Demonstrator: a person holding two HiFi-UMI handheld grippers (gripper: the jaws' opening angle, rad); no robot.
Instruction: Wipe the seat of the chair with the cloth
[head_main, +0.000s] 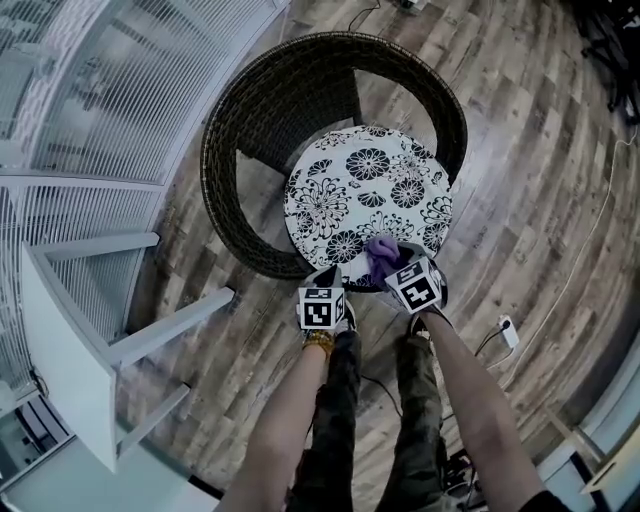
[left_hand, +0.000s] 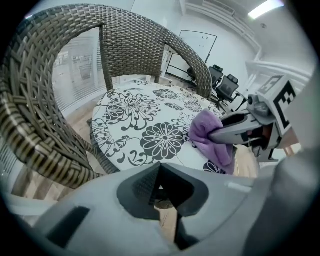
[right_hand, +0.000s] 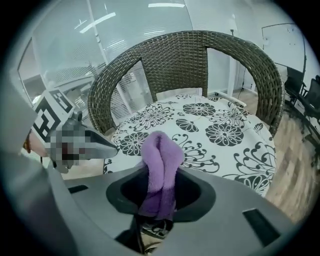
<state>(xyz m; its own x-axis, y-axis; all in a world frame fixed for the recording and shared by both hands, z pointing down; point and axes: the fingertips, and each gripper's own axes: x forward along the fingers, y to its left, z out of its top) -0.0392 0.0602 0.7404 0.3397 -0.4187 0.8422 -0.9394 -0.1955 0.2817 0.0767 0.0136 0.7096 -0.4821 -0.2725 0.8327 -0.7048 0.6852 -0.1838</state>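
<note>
Near frame centre, at the seat's lower edge, the right gripper pinches the folded cloth; the left gripper sits beside it, jaws together, empty. Best press the cloth flat, then sweep in overlapping strokes toward the top of the frame.

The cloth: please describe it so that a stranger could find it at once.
Find the round wicker chair with the black-and-white flowered seat. At the seat's near edge, the right tongs are shut on the cloth, the only purple, fluffy thing there.
</note>
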